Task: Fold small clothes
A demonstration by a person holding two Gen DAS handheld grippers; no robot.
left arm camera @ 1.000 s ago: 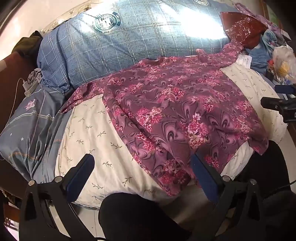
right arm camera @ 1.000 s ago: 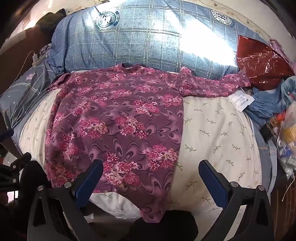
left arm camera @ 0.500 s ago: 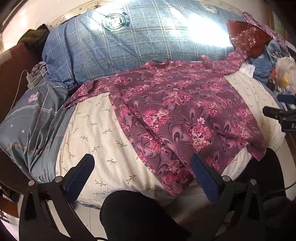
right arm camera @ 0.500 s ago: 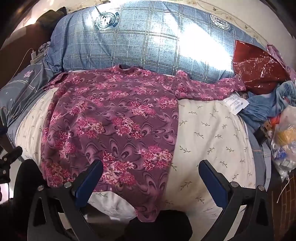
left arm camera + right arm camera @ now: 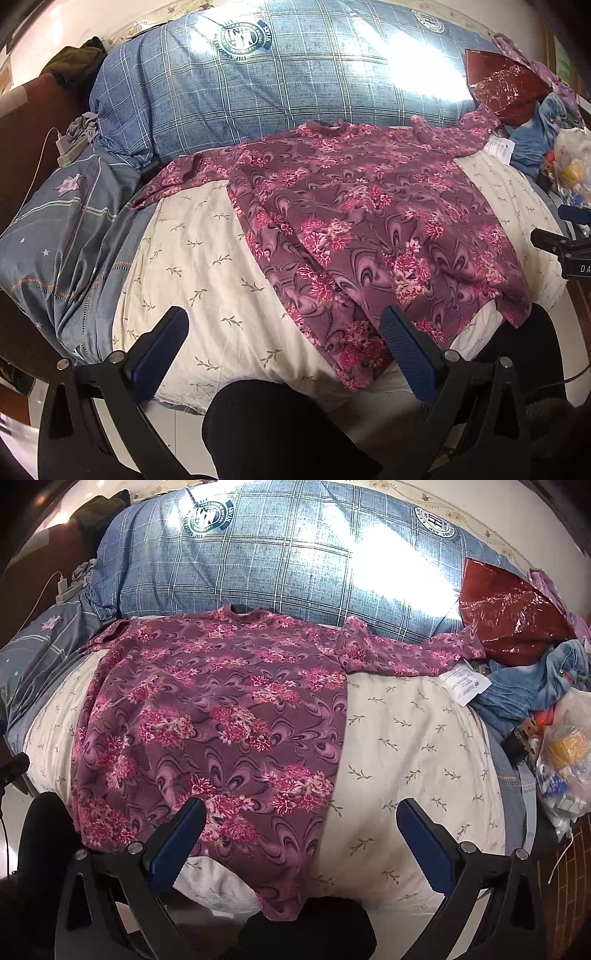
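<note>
A purple floral long-sleeved top (image 5: 369, 229) lies spread flat on a cream leaf-print sheet (image 5: 199, 266), neck toward the pillows, hem hanging over the near edge. It also shows in the right wrist view (image 5: 221, 720), its right sleeve stretched out toward the red bag. My left gripper (image 5: 284, 350) is open and empty, above the near bed edge by the hem's left part. My right gripper (image 5: 303, 838) is open and empty, above the hem's right corner. The right gripper's tip shows at the left view's right edge (image 5: 565, 247).
A large blue checked pillow (image 5: 295, 81) lies behind the top. A grey-blue quilt (image 5: 62, 236) is bunched at the left. A red plastic bag (image 5: 509, 616), blue jeans (image 5: 535, 686) and a clear bag (image 5: 569, 760) crowd the right side. Dark-clothed knees (image 5: 288, 424) are at the near edge.
Both grippers drew back slightly and shifted their view; the top lies as before. Both stay open.
</note>
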